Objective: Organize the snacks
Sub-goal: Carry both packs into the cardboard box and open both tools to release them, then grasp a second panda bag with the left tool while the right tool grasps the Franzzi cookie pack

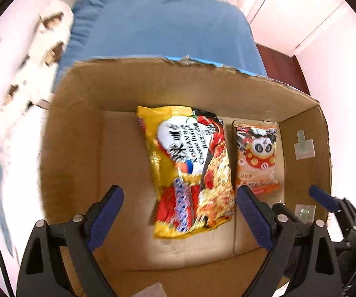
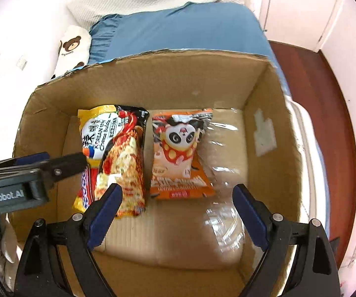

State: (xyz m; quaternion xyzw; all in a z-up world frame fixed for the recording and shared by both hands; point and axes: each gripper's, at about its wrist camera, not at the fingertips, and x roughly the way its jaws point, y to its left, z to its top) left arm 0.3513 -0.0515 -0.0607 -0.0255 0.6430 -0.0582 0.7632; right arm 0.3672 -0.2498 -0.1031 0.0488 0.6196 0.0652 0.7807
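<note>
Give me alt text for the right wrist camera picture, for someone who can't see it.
Two snack packets lie side by side on the floor of an open cardboard box: a yellow Korean cheese noodle packet left of an orange panda packet. The right gripper hovers above, jaws open and empty, with the left gripper at the left edge.

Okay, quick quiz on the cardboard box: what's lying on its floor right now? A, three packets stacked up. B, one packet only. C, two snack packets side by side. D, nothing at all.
C: the yellow noodle packet and the orange panda packet lie flat next to each other on the floor of the box, and both grippers, left and right, hang open above them.
</note>
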